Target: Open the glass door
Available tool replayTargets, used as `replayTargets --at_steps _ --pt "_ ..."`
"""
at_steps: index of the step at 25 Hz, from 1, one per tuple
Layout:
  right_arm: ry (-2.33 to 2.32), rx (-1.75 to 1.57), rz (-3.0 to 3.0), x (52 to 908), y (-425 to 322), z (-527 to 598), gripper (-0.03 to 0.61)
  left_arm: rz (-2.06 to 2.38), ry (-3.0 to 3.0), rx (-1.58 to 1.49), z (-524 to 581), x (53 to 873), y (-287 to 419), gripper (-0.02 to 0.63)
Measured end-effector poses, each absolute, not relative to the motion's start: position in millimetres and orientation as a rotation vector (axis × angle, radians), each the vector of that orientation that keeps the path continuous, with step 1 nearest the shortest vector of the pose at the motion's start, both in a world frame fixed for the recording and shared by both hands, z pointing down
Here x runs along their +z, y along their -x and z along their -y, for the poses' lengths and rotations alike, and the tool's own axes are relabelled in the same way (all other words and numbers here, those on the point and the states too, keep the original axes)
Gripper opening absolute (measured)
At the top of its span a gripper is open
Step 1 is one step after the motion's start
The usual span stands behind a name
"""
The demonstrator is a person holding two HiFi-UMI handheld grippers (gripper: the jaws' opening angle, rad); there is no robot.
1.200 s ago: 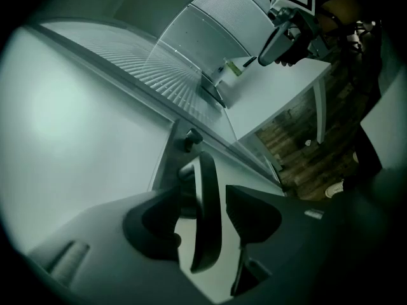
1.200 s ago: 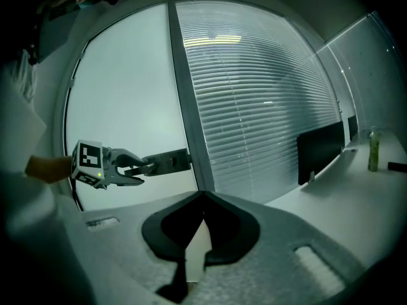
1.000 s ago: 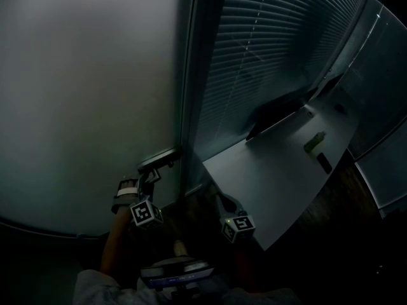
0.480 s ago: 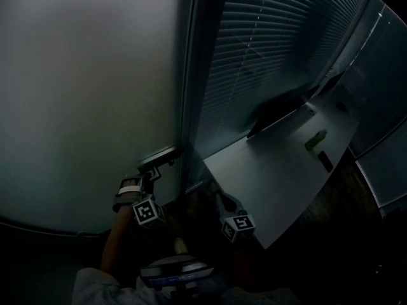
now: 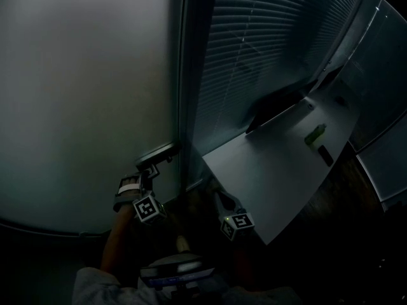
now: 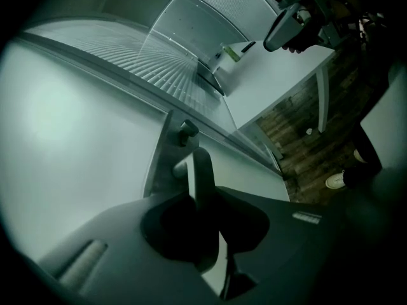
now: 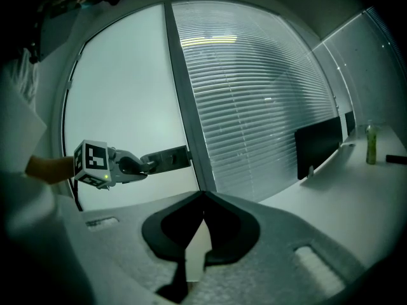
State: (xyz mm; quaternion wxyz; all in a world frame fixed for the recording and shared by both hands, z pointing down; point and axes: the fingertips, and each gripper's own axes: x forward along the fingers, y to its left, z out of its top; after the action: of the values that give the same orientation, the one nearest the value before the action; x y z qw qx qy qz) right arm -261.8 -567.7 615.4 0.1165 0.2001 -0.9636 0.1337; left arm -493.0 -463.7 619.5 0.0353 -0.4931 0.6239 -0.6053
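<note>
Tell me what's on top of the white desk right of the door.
On the desk: a dark monitor, a green bottle and a small dark object. The monitor covers the desk strip behind it, so anything there is unseen.

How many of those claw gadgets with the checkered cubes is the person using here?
2. The left claw has just been closing on the door handle, now between its jaws; the right claw hangs shut and empty near the desk.

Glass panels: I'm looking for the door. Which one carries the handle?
The frosted panel left of the dark frame post; the door handle sits at its right edge. The panel with blinds has none.
</note>
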Motion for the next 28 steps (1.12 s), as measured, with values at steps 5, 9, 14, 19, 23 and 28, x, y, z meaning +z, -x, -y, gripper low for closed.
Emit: replayTargets --at_steps 5,9,14,19,23,28 --pt "-0.583 0.391 2.83 607 259 566 0.002 -1.931 1.531 -1.879 463 624 489 0.061" --pt "-0.575 0.381 2.839 604 256 565 0.002 -1.939 1.518 -1.874 462 624 487 0.061" --pt "-0.563 0.357 2.853 606 252 560 0.002 -1.925 1.528 -1.877 459 619 478 0.063" --pt "-0.573 0.358 2.872 606 249 554 0.002 -1.922 1.549 -1.875 457 622 474 0.061" --pt "-0.584 0.332 2.876 606 242 551 0.002 -1.91 1.563 -1.875 457 622 469 0.061" --pt "-0.612 0.353 2.859 595 232 543 0.002 -1.88 1.54 -1.861 453 625 464 0.061"
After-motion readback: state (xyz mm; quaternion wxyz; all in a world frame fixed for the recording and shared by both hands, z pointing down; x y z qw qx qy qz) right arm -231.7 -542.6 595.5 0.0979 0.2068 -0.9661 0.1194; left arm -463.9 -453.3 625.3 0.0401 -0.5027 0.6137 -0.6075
